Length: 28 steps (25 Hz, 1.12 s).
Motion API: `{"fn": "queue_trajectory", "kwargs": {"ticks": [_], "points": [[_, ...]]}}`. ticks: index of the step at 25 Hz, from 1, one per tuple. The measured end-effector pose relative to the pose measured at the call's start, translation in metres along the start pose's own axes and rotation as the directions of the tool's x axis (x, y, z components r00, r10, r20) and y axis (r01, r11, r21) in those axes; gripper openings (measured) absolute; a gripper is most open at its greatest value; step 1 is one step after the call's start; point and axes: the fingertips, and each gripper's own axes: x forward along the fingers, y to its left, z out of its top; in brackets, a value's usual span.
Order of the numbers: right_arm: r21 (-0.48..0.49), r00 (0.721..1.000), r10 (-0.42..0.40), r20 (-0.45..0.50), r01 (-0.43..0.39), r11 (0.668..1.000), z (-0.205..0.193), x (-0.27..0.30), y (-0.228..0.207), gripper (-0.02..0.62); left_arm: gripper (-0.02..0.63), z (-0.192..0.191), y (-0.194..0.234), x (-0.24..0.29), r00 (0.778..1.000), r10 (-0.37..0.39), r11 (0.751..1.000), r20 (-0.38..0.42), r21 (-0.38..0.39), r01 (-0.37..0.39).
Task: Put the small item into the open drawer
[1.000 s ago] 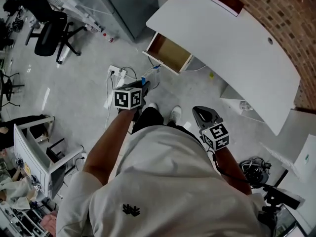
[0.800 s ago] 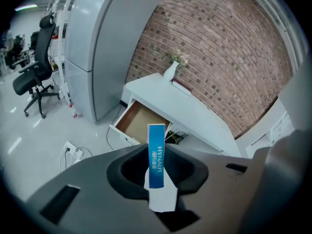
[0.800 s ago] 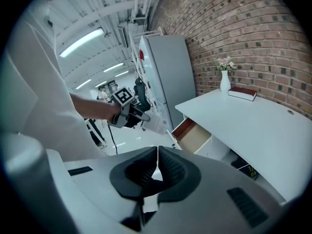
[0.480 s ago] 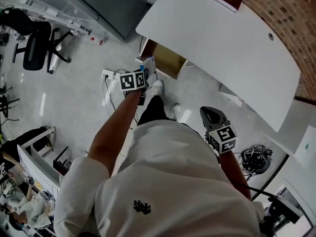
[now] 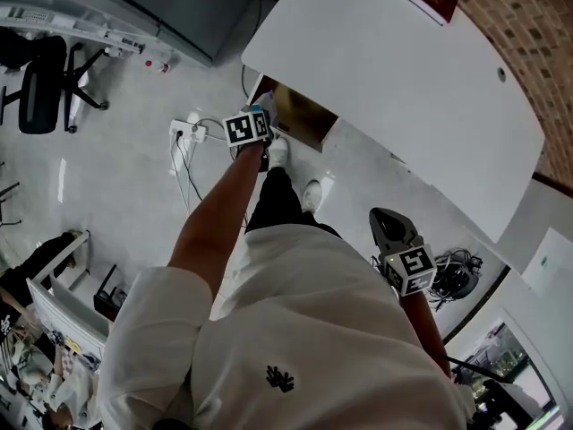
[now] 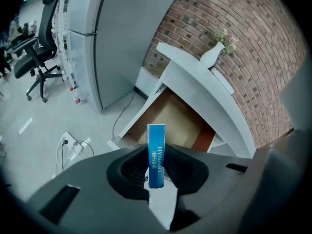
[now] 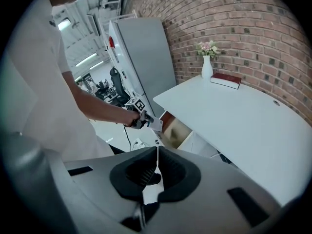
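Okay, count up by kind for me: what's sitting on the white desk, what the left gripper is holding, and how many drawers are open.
Book: 1
Vase: 1, with flowers
Box: 1, blue, clamped in the left gripper
Open drawer: 1
Total: 4
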Motion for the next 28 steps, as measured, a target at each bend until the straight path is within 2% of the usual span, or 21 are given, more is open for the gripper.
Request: {"fn": "queue_trajectory", "kwargs": {"ticks": [11, 28], "points": [[0.043, 0.997, -0.024, -0.068, 0.027, 0.999, 0.013, 0.034, -0.018, 0.034, 0.094, 0.020, 0.020, 0.067, 0.999, 0.020, 0.999, -0.049, -0.035, -0.022], [0.060, 0.993, -0.026, -0.116, 0.033, 0.998, 0.012, 0.056, -0.032, 0.034, 0.097, 0.025, 0.042, 0.107, 0.996, 0.065, 0.995, -0.067, -0.076, -0.070]]}}
